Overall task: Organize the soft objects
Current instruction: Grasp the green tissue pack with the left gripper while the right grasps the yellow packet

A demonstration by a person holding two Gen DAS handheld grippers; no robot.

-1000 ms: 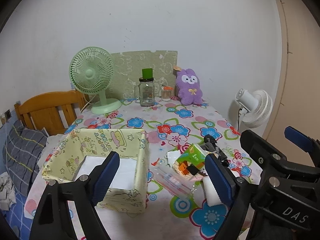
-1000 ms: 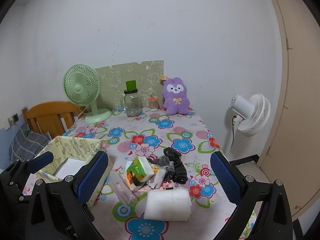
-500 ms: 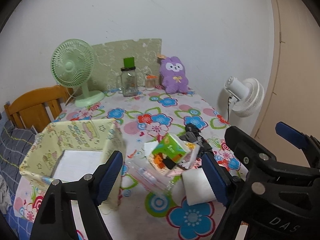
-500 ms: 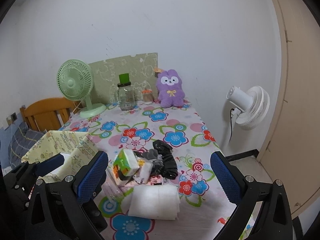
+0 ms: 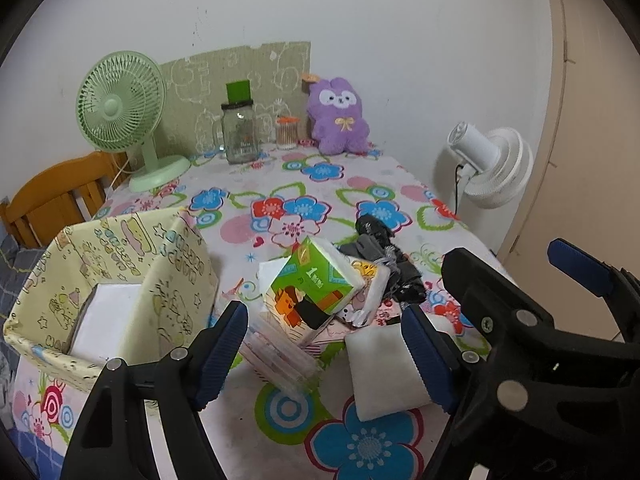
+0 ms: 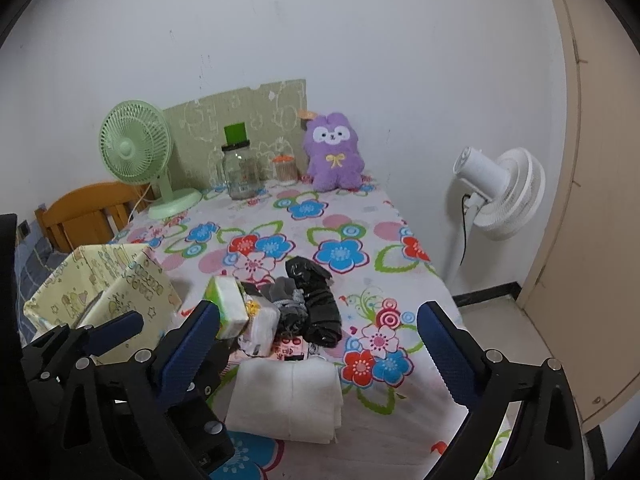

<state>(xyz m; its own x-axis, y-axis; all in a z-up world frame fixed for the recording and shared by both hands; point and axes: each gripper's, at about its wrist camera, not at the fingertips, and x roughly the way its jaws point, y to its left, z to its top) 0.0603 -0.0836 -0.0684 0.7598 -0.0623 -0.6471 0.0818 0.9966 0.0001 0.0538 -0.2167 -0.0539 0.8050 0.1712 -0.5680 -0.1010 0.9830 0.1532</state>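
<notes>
A pile of soft things lies near the table's front edge: a green tissue pack (image 5: 316, 280), dark socks (image 5: 384, 256), a clear flat packet (image 5: 280, 360) and a folded white cloth (image 5: 384, 368). My left gripper (image 5: 324, 320) hangs open just in front of the pile, touching nothing. A yellow fabric box (image 5: 120, 280) with something white inside stands to its left. In the right wrist view my right gripper (image 6: 318, 312) is wide open above the white cloth (image 6: 288, 396) and socks (image 6: 316, 304), holding nothing. The tissue pack (image 6: 226, 304) sits by its left finger.
At the back by the wall stand a purple plush (image 5: 338, 116), a glass jar with a green lid (image 5: 240, 128), a small orange-lidded jar (image 5: 287, 134) and a green desk fan (image 5: 124, 112). A wooden chair (image 5: 52, 196) stands left, a white floor fan (image 5: 492, 164) right.
Both grippers have moved forward and down toward the pile, which now looks larger and closer. The left jaws have narrowed slightly.
</notes>
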